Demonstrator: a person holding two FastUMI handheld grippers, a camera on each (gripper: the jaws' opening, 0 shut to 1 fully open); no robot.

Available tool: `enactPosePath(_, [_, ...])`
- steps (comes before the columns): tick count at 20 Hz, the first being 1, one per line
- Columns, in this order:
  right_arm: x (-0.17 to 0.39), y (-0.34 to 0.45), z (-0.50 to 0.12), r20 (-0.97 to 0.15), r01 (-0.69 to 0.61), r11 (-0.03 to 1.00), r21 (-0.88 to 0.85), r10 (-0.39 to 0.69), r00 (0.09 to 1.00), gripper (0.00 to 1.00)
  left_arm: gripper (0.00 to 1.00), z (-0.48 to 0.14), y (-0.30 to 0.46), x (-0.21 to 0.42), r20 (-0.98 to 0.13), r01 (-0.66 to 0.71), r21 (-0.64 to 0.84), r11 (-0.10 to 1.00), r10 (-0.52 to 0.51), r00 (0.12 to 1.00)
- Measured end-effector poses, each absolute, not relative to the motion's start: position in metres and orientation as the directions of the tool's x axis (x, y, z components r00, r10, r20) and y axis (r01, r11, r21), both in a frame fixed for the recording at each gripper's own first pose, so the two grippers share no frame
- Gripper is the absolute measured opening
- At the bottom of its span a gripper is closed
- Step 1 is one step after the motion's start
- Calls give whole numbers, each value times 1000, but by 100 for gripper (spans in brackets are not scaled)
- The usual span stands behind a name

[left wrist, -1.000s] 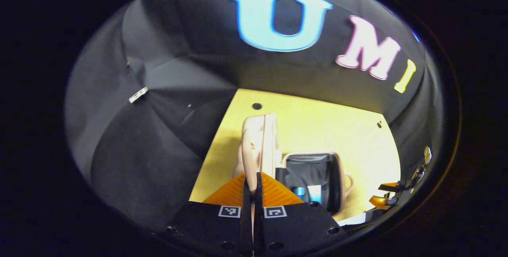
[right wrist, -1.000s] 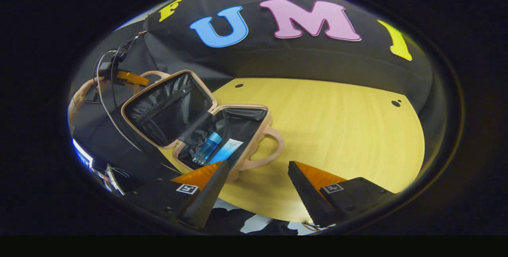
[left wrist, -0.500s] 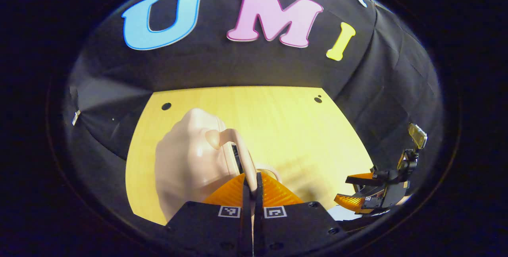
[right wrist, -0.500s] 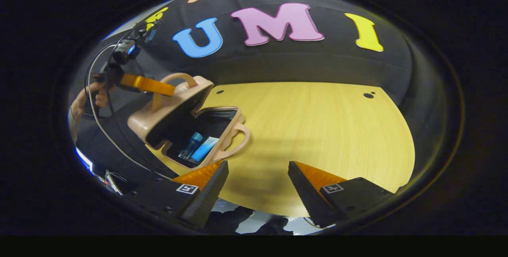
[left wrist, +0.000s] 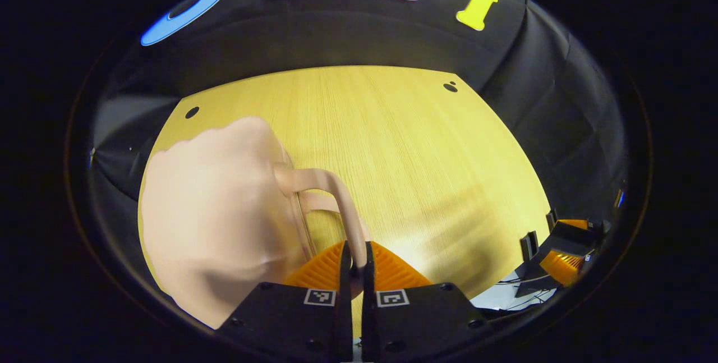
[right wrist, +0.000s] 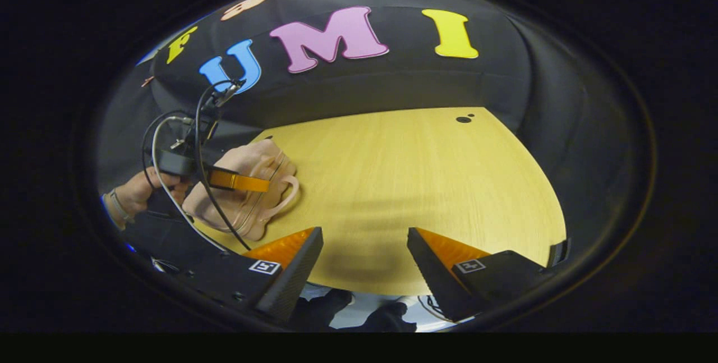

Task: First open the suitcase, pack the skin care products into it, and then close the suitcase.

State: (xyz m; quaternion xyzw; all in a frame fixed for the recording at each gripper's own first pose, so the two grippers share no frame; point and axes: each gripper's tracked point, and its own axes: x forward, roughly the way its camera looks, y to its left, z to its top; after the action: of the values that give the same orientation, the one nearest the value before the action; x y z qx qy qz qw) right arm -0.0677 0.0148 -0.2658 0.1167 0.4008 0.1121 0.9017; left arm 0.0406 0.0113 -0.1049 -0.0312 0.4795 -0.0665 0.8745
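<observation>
A: Start at the left. Where is the suitcase?

B: The pink suitcase (left wrist: 219,211) lies at the left end of the wooden table (left wrist: 404,144), near its front edge. In the left gripper view the lid looks down on the base; I see no dark lining and no products. The right gripper view agrees: the case (right wrist: 241,189) sits as one flat pink shape, both halves together.

A: And the left gripper?

B: The left gripper (left wrist: 353,259) has its orange fingers pinched together on the lid's handle (left wrist: 342,206), which runs up between them. In the right gripper view the same tool reaches across the top of the case, held by a hand (right wrist: 137,194) at the far left.

A: So the closing step is finished?

B: Nearly, I'd judge. The lid is down, and the skin care products must be inside if they were packed, though I can't see them. Whether the seam is fully seated or any zip or clasp is fastened is too small to tell. What seems left is letting go of the handle, and perhaps pressing the lid flat.

A: Moving right?

B: The middle and right of the table are bare wood. The right gripper (right wrist: 364,259) hangs over the front edge with its fingers spread wide apart, holding nothing, well clear of the suitcase. It also shows at the lower right of the left gripper view (left wrist: 561,248).
</observation>
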Motion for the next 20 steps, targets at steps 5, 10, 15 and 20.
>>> enactPosePath(5, [-59, -1, -260, -678, -108, 951, 291, 285, 678, 97, 62, -98, -6, 38, -799, 46, -134, 990, -136, 586])
enactPosePath(10, [-30, -2, -228, -604, -163, 954, 251, 286, 744, 97, 96, -49, -26, 42, -686, -23, -158, 987, -92, 722])
enactPosePath(15, [-1, 11, -178, -503, -234, 952, 199, 304, 809, 98, 97, 27, -29, 38, -561, 14, -89, 996, -62, 826])
enactPosePath(20, [29, 26, -112, -366, -293, 947, 132, 321, 873, 97, 97, 119, -20, 30, -411, 27, -38, 999, -40, 911])
